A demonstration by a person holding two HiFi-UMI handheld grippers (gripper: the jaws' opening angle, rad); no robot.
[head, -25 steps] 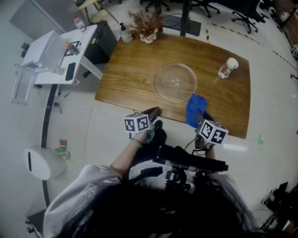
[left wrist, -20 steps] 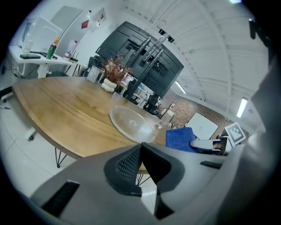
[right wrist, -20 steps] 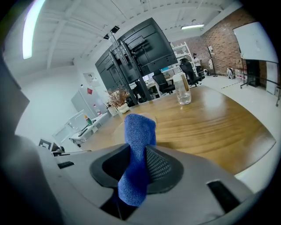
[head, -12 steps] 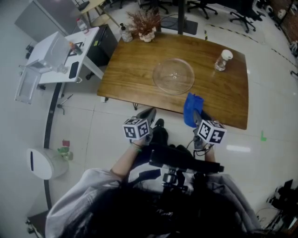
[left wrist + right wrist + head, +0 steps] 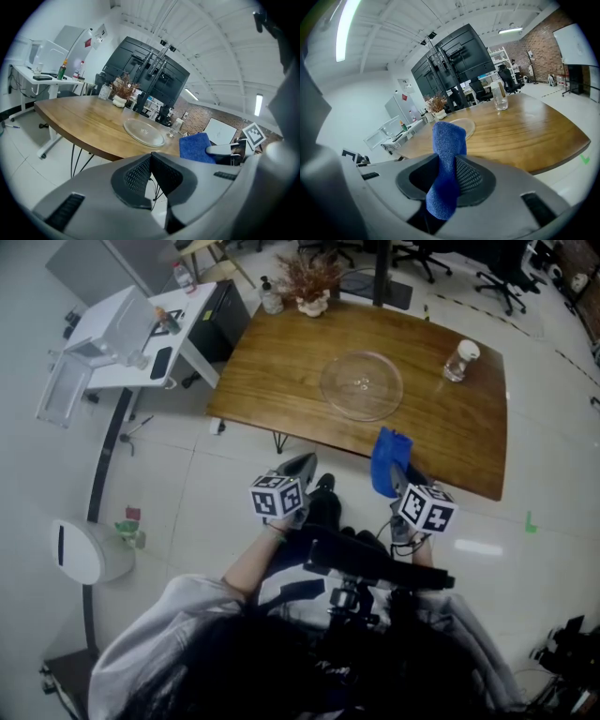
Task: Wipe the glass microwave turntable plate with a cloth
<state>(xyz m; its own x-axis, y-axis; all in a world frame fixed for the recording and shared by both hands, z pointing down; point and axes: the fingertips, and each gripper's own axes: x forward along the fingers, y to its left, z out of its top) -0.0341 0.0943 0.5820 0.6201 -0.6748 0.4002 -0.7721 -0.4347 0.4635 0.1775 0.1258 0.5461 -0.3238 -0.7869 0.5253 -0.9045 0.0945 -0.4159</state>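
**Operator:** Right gripper (image 5: 449, 161): the jaws are clamped on a soft blue microfibre cloth (image 5: 448, 138). The pads pinch it at mid-length, so one end stands above them and a tail hangs below. Left gripper (image 5: 151, 158): the jaws are fully together with nothing between them.

**Supervisor:** Where is the work item?

**Operator:** The round clear glass turntable plate (image 5: 362, 385) lies flat on the brown wooden table (image 5: 272, 362), about mid-table. I hold both grippers short of the table's near edge, well apart from the plate. A clear glass jar with a white lid (image 5: 460, 360) stands to the right of the plate and does not touch it.

**Supervisor:** How will they handle?

**Operator:** My assessment is that the plate is rigid, smooth, fairly heavy and breakable. It will probably slide or turn on the polished wood under a wiping stroke. The cloth is light and limp, so only the free part beyond the pads will conform to the glass.

**Supervisor:** Where do you take hold?

**Operator:** I would steady the plate at its near-left rim with the left gripper, using light pressure only. Hard jaws on glass risk chipping it. I would leave the cloth grip as it is and lead with the free upper end, keeping the right gripper's jaw tips off the plate surface.
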